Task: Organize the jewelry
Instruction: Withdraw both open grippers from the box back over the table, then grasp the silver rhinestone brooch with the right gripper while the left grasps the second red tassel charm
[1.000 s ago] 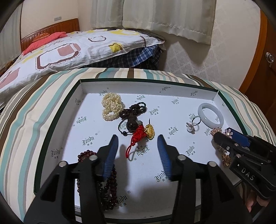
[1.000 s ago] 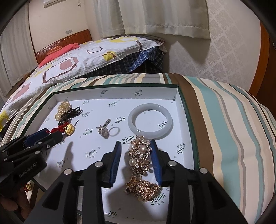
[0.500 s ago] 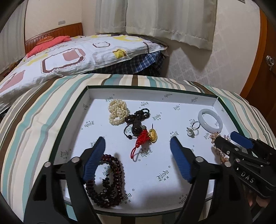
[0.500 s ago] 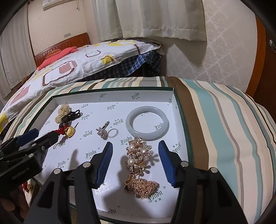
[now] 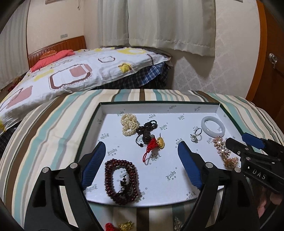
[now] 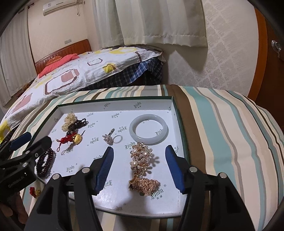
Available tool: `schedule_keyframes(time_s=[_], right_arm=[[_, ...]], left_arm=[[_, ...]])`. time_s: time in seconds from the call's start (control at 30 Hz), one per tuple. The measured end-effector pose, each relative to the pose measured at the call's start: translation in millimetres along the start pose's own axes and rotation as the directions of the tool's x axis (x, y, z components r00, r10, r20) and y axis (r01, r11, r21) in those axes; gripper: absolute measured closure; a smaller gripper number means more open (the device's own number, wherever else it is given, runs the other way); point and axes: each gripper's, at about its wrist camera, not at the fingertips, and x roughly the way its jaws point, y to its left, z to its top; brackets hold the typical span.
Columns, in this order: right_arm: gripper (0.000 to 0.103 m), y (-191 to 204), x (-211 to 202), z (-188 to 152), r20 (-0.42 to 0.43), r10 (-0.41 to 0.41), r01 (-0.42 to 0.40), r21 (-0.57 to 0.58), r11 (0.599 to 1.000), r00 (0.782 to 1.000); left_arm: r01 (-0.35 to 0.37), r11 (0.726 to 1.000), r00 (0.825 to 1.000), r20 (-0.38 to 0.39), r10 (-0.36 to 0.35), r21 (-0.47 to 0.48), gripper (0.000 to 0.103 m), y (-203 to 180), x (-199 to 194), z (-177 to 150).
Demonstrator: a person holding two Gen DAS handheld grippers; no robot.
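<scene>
A shallow white tray [image 5: 104, 113] with dark green rim is seen on a striped cloth [image 5: 53, 124]; bare tray floor is left open at the centre and near edge. The left tool [image 5: 142, 165] is held spread wide, nothing pinched, above a dark red bead bracelet [image 5: 120, 179] near the tray's front left. The right tool [image 6: 140, 168] is recorded with jaws opening; the gold pearl brooch [image 6: 142, 165] lies between them, untouched by either pad. A jade bangle [image 6: 148, 128] lies by the right wall, a ring [image 6: 111, 138] just beside it, a red tassel with gold charm [image 5: 154, 144] and pearl strand [image 5: 128, 124] toward the back left. Repeated printed marks on the tray lining cannot be read with certainty. "DAS" is legible on the right tool body in the left view only. Small red and gold items [image 5: 119, 226] off the tray's front edge are seen best there; an air conditioner [image 6: 60, 7] is seen whole in the right view only
</scene>
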Motion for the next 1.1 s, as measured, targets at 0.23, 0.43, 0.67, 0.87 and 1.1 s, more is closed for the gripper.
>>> schedule_keyframes(time_s=[0.23, 0.43, 0.67, 0.87, 1.1], right_arm=[[0.044, 7.5, -18.7, -6.5, 0.018, 0.009, -0.009, 0.001, 1.000, 1.000], [0.044, 13.9, -33.0, -13.6, 0.029, 0.017, -0.017, 0.003, 1.000, 0.999], [0.044, 23.5, -46.6, -25.5, 0.034, 0.024, -0.024, -0.003, 1.000, 0.999], [0.043, 39.9, -52.7, -37.0, 0.024, 0.039, -0.039, -0.026, 0.999, 0.999], [0.044, 64.6, -54.7, -48.3, 0.004, 0.066, -0.065, -0.066, 0.996, 0.998]], left_arm=[[0.000, 1.000, 0.999, 0.037, 0.000, 0.009, 0.022, 8.9, -29.8, -2.9], [-0.009, 1.000, 0.999, 0.043, 0.009, -0.006, 0.022, 20.8, -49.6, -9.0], [-0.024, 0.999, 0.999, 0.038, 0.024, -0.022, 0.022, 38.1, -67.4, -20.2], [-0.039, 0.999, 0.999, 0.017, 0.039, -0.034, 0.022, 52.7, -78.7, -36.9], [-0.057, 0.996, 0.998, -0.018, 0.056, -0.068, 0.022, 73.2, -86.6, -58.1]])
